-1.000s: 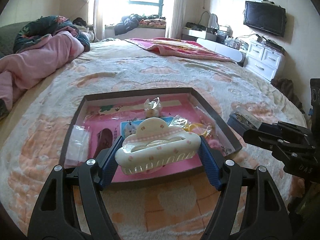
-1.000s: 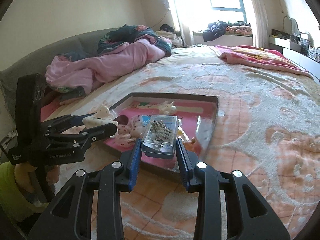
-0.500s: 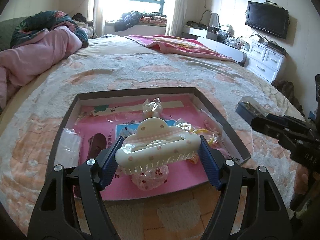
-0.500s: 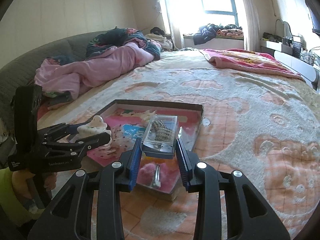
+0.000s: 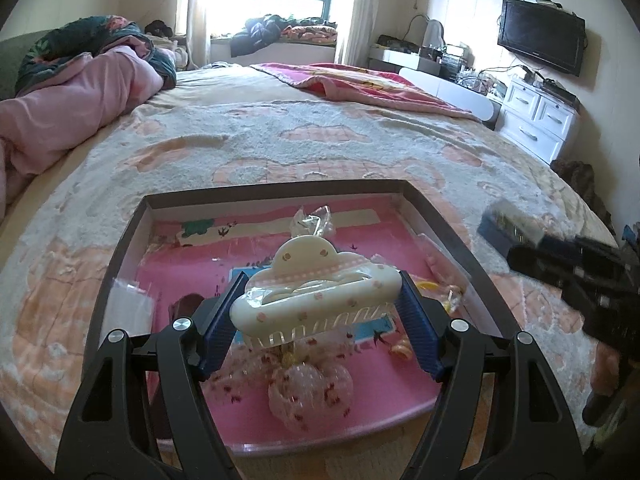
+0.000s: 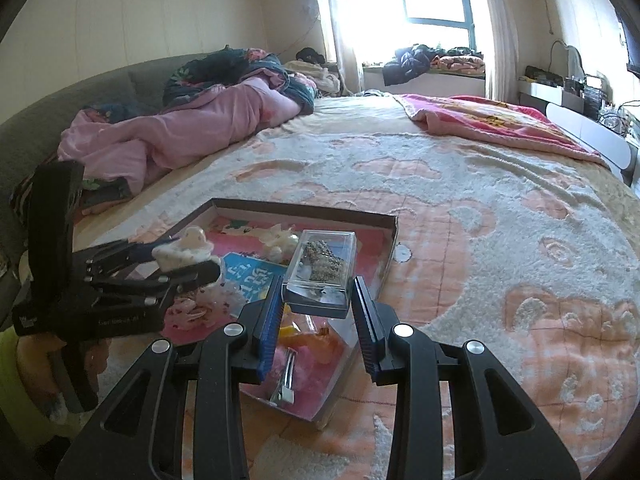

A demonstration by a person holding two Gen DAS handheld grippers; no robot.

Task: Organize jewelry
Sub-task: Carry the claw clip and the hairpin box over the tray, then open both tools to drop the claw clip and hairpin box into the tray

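A cream cloud-shaped hair claw clip (image 5: 320, 288) with pink dots is clamped between the blue pads of my left gripper (image 5: 320, 312), held above a shallow pink-lined tray (image 5: 452, 232) on the bed. My right gripper (image 6: 318, 300) is shut on a small clear jewelry box (image 6: 322, 268) holding a sparkly piece, above the tray's near right corner (image 6: 394, 228). In the tray lie a dotted pink pouch (image 5: 312, 392), small plastic bags (image 5: 314, 220), a blue card (image 6: 252, 276) and a silver hair clip (image 6: 288, 380). The left gripper with the clip (image 6: 184, 252) also shows in the right wrist view.
The tray rests on a fluffy cream and orange bedspread (image 6: 500, 220). Crumpled pink bedding (image 6: 192, 132) lies at the far left, a pink blanket (image 5: 360, 84) at the far end. White drawers (image 5: 536, 120) and a wall television (image 5: 540, 40) stand to the right.
Both grippers have moved forward over the tray with their loads still held; the tray now looks closer and larger, and more of its contents show beneath them.
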